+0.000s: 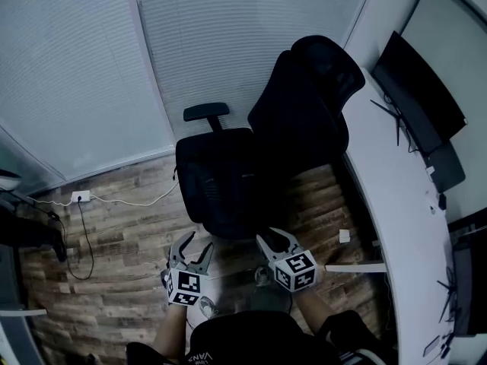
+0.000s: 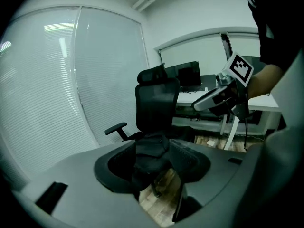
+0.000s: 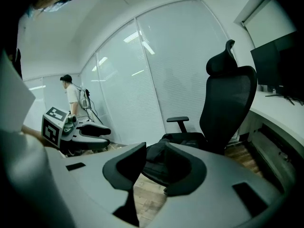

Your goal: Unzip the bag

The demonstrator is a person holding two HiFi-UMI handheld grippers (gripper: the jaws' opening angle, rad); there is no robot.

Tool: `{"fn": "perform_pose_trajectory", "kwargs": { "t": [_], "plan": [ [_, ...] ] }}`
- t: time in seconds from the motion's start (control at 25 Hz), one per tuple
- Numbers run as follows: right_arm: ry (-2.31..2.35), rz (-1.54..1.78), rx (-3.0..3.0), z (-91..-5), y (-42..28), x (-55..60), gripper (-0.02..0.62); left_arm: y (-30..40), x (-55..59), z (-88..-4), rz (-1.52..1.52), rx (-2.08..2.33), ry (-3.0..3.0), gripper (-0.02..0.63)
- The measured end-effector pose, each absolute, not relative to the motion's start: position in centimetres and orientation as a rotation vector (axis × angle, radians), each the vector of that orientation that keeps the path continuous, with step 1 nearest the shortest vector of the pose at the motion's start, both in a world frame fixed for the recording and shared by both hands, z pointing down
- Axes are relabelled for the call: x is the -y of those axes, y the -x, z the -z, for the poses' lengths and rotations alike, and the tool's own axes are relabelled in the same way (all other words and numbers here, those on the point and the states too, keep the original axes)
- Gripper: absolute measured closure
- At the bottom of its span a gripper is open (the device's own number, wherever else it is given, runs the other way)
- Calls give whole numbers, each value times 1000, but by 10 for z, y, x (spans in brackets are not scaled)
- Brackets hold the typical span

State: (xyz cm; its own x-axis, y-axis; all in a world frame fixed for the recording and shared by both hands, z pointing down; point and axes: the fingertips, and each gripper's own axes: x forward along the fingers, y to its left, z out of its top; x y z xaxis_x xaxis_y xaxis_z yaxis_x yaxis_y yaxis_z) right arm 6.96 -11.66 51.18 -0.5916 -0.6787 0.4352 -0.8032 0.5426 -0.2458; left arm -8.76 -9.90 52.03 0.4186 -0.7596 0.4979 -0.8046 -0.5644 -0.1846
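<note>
A black bag [image 1: 217, 188] lies on the seat of a black office chair [image 1: 304, 105]. Both grippers hover just in front of the seat, short of the bag and apart from it. My left gripper [image 1: 196, 243] is open, and in the left gripper view the bag [image 2: 149, 153] shows between and beyond its empty jaws. My right gripper [image 1: 275, 238] is also open, its jaws parted less widely. Nothing is between them, and the bag [image 3: 159, 163] lies ahead of them. The zipper cannot be made out on the dark fabric.
A curved white desk [image 1: 396, 204] with monitors [image 1: 418, 82] runs along the right. White blinds [image 1: 228, 36] back the chair. A wall socket with cables [image 1: 80, 196] sits on the wooden floor at the left. A person [image 3: 71, 96] stands far off in the right gripper view.
</note>
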Motion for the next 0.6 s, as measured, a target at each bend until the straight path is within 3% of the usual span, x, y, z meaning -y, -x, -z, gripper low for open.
{"fn": "perform_pose_trajectory", "kwargs": {
  "t": [0.6],
  "plan": [
    [-1404,-479,2618,-429,-24,63,518,119,41,-432,-662,1505,-2723,495]
  ]
}}
